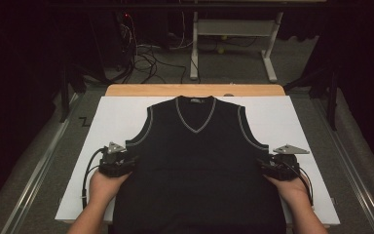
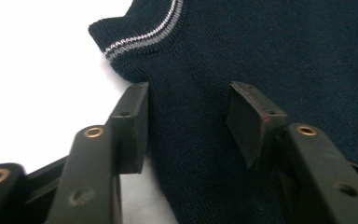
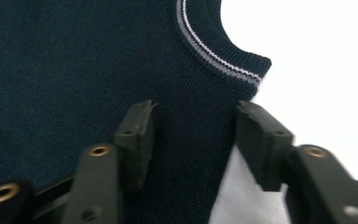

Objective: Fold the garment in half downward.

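Observation:
A dark navy sleeveless V-neck vest (image 1: 195,156) with grey-white trim lies flat, front up, on a white board (image 1: 112,114); its hem hangs past the near edge. My left gripper (image 1: 132,162) is open at the vest's left side seam, just below the armhole. In the left gripper view its jaws straddle the vest's edge (image 2: 191,121), under the striped armhole trim (image 2: 140,39). My right gripper (image 1: 263,165) is open at the right side seam. The right gripper view shows that gripper (image 3: 193,126) astride the edge below the right armhole trim (image 3: 214,53).
The white board rests on a wooden table (image 1: 195,89). Beyond it stand a white table frame (image 1: 233,29) and tangled cables (image 1: 143,58) on the grey floor. Metal rails (image 1: 39,170) run along both sides. Bare board (image 1: 292,122) lies left and right of the vest.

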{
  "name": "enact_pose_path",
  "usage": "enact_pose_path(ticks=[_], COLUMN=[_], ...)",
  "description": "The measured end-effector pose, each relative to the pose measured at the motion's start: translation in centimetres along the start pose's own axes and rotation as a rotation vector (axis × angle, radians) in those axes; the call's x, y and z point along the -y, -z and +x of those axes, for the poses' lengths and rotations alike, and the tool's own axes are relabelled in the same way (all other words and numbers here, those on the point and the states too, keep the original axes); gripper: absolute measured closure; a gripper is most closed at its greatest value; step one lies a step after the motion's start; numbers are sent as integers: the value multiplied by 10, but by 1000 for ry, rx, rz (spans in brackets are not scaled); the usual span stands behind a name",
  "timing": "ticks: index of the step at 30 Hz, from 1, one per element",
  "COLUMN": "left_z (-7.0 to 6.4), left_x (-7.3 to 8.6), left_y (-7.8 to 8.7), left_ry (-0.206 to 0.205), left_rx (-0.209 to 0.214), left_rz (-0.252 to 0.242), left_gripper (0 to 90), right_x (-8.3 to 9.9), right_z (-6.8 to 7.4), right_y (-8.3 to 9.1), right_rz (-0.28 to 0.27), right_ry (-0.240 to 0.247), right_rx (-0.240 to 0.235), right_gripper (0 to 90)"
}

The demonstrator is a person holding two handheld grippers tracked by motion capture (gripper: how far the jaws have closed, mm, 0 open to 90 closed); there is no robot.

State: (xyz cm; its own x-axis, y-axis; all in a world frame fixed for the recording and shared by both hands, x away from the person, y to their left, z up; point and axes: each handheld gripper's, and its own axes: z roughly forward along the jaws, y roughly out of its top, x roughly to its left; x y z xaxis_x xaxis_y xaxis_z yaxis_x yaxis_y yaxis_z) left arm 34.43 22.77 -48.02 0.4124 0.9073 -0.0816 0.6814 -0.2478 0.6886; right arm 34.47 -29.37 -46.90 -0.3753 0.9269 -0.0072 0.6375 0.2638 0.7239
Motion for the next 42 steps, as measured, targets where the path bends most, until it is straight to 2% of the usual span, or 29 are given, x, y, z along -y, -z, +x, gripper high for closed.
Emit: enact_pose_path(ticks=[3,6,7,8,9,11,13,20,26,28,35,40,42], left_z=[2,8,10,10,9,4,4,7,0,-1,-3,-5,-5], left_x=[1,2,3,3,3,3,4,15,26,31,41,45,46], left_y=[1,2,3,3,3,3,4,17,34,39,48,52,55], left_ry=[23,69,76,71,57,28,24,39,8,10,-2,-11,-3], left_rx=[8,32,42,49,49,26,26,72,106,125,147,147,156], left_rz=[-10,-18,-19,-19,-18,-18,-21,-27,-30,-32,-26,-24,-28], left_gripper=[587,666,741,741,786,796,807,814,813,812,812,812,811], right_x=[1,1,2,2,3,3,3,13,24,30,39,44,47], right_z=[0,0,0,0,3,4,6,4,4,4,7,8,8], right_y=[0,1,1,1,1,2,3,19,30,36,47,53,56], right_rz=[-5,-6,-13,-13,-20,-23,-28,-60,-70,-82,-84,-90,-95], right_ry=[4,5,15,15,30,43,57,68,80,81,100,97,96], right_rx=[-13,-37,-48,-48,-51,-44,-36,-64,-87,-94,-102,-106,-109], right_gripper=[606,697,775,775,817,826,835,844,843,843,843,843,843])
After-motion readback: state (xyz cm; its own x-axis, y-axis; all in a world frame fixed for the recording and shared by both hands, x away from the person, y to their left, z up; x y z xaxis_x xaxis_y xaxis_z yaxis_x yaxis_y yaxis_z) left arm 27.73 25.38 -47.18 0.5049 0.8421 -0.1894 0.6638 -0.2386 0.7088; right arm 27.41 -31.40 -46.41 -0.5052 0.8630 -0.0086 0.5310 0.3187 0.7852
